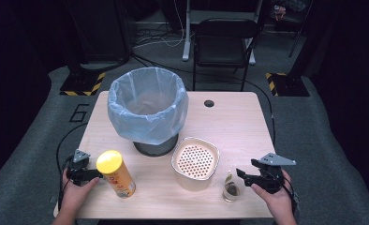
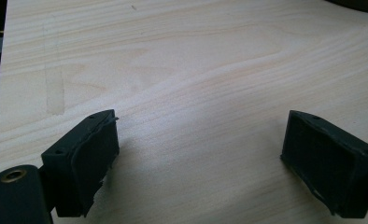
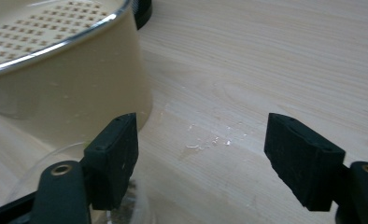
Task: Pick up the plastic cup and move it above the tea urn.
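Nothing is grasped yet: your 2 grippers, left gripper (image 1: 94, 175) and right gripper (image 1: 242, 174), are spread (lower frame); the glass cup (image 1: 231, 191) and yellow-lidded can (image 1: 115, 173) remain on the bench (image 1: 239, 126).

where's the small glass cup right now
In the high view the small glass cup stands near the table's front edge, right of the cream strainer container, just left of the open right gripper.

left gripper (image 1: 94, 175): black blocky jaws, brass screw eyelet, grey triangular plate
right gripper (image 1: 243, 175): same build, black trailing cable
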